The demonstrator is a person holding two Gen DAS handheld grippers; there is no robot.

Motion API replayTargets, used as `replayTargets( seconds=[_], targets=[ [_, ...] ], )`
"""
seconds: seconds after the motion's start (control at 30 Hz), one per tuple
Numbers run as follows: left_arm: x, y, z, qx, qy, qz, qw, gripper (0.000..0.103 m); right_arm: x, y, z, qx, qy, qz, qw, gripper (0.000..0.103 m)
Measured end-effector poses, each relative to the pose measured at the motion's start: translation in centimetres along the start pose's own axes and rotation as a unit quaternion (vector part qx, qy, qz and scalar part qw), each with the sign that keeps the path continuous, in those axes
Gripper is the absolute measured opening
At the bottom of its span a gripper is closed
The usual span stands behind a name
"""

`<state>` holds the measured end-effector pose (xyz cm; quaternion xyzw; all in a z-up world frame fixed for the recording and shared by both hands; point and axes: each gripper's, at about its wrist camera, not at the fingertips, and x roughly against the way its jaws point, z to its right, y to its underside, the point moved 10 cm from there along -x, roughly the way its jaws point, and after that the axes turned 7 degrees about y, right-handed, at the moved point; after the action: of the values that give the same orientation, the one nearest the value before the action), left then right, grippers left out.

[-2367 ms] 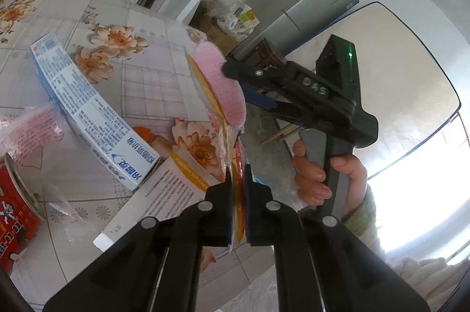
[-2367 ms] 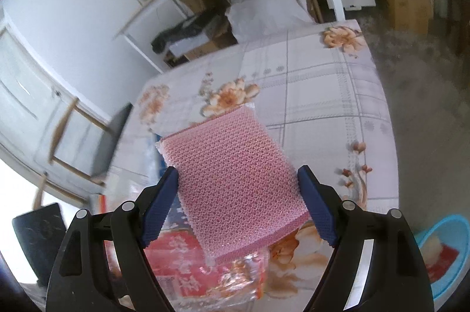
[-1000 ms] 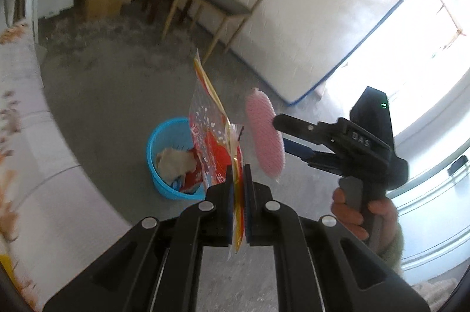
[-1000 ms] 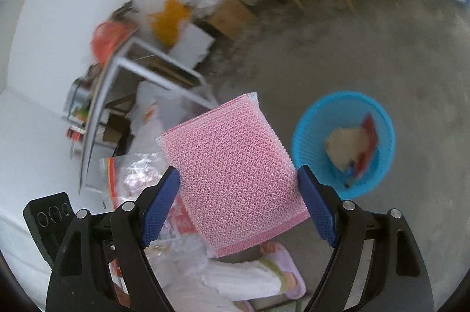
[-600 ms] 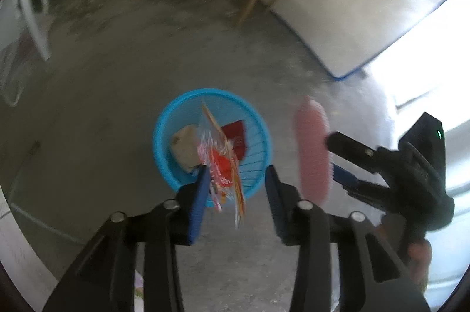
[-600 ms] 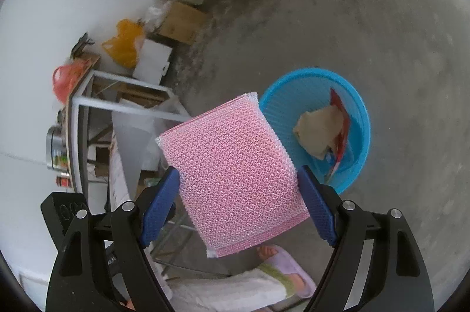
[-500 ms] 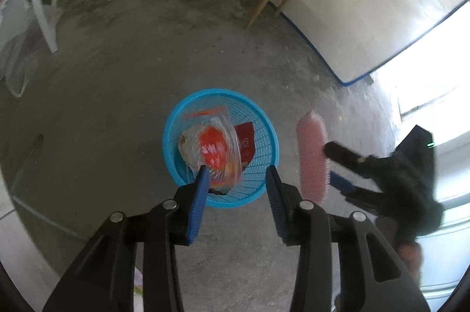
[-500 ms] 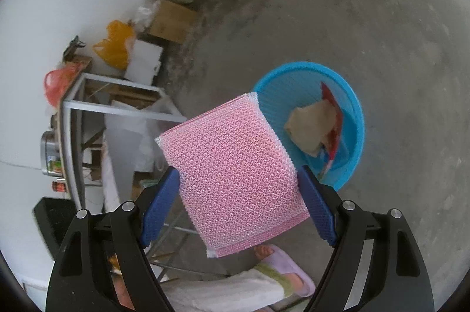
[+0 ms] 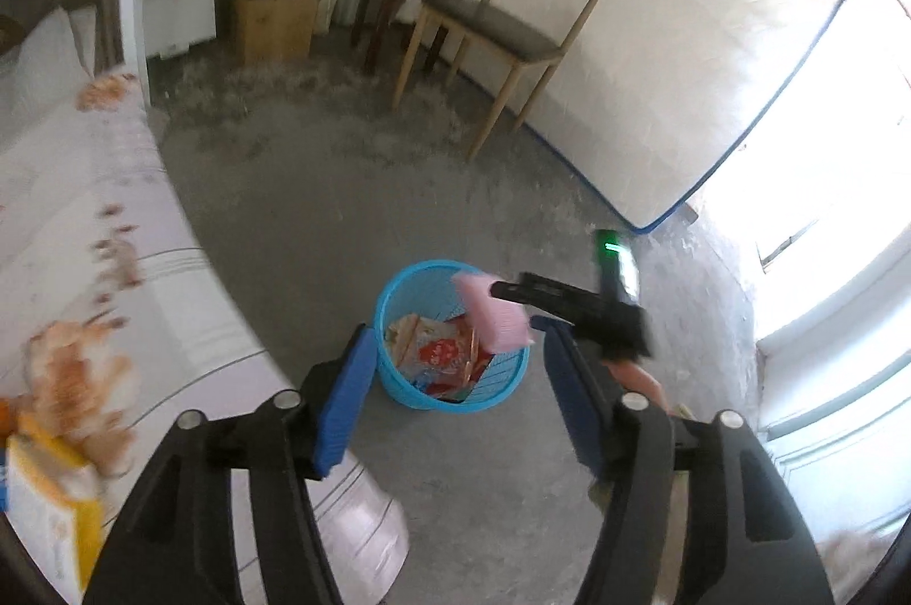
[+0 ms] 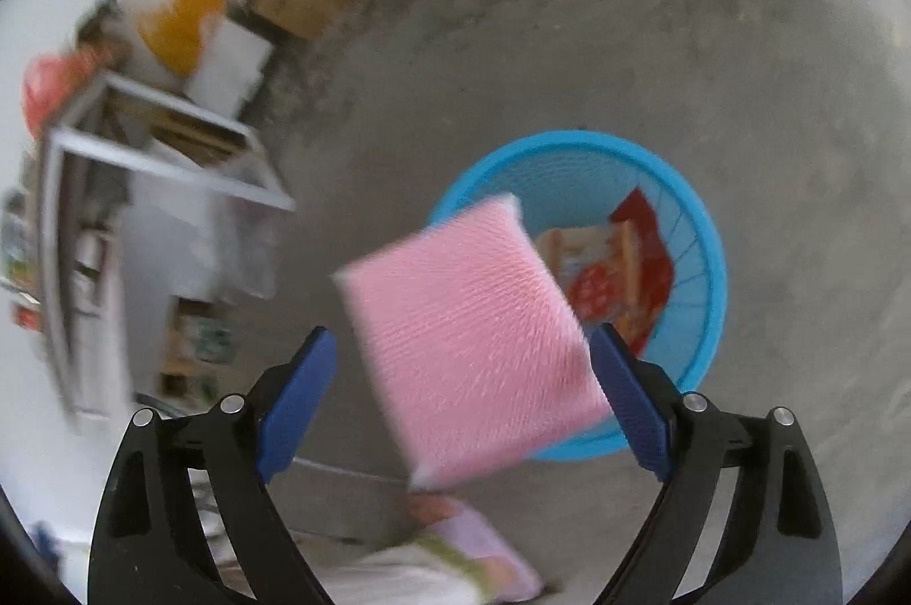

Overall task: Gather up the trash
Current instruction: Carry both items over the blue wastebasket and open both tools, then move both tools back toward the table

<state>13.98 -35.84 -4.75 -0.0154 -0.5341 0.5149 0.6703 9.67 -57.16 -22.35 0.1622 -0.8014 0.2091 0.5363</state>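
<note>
Left gripper [image 9: 461, 394] has just been opening, fingers spread with nothing between them; the wrapper [image 9: 438, 357] it carried lies in the blue basket [image 9: 398, 286] on the concrete floor [image 9: 319, 206]. Right gripper [image 10: 464, 397] has just been opening too, fingers wide apart. Pink sponge [image 10: 472, 343] sits between them, blurred and tilted; left pad clear of it, right-pad contact unclear. Sponge hangs over the basket's near rim. Floral table [image 9: 85, 229] at left.
</note>
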Motion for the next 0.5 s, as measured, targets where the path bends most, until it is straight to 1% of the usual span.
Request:
replayTargets(
  seconds=[0.03,0.1,0.2,0.3,0.37,0.5],
  targets=[
    [1.2,0.5,-0.2,-0.004,-0.004,0.005,1.0,0.065,-0.4,0.2,0.1,0.009,0.017,0.001,1.0,0.086],
    [3.7,1.8,-1.1,-0.012,-0.016,0.017,0.9996,0.069,-0.5,0.7,0.4,0.013,0.025,0.003,1.0,0.086],
    [6.9,3.8,-3.6,-0.011,-0.056,0.036,0.9977,0.071,0.3,1.7,0.8,0.014,0.028,0.01,0.999,0.086],
    [9.3,5.8,-6.0,0.007,-0.076,0.043,0.9961,0.073,1.7,2.8,0.9,0.028,0.036,0.022,0.999,0.086],
    [10.7,7.0,-7.2,0.02,-0.091,0.046,0.9946,0.073,3.4,3.7,0.7,0.041,0.038,0.036,0.998,0.086],
    [12.7,8.5,-8.1,0.03,-0.108,0.059,0.992,0.074,7.0,5.1,-0.6,0.074,0.036,0.071,0.994,0.086]
  ],
)
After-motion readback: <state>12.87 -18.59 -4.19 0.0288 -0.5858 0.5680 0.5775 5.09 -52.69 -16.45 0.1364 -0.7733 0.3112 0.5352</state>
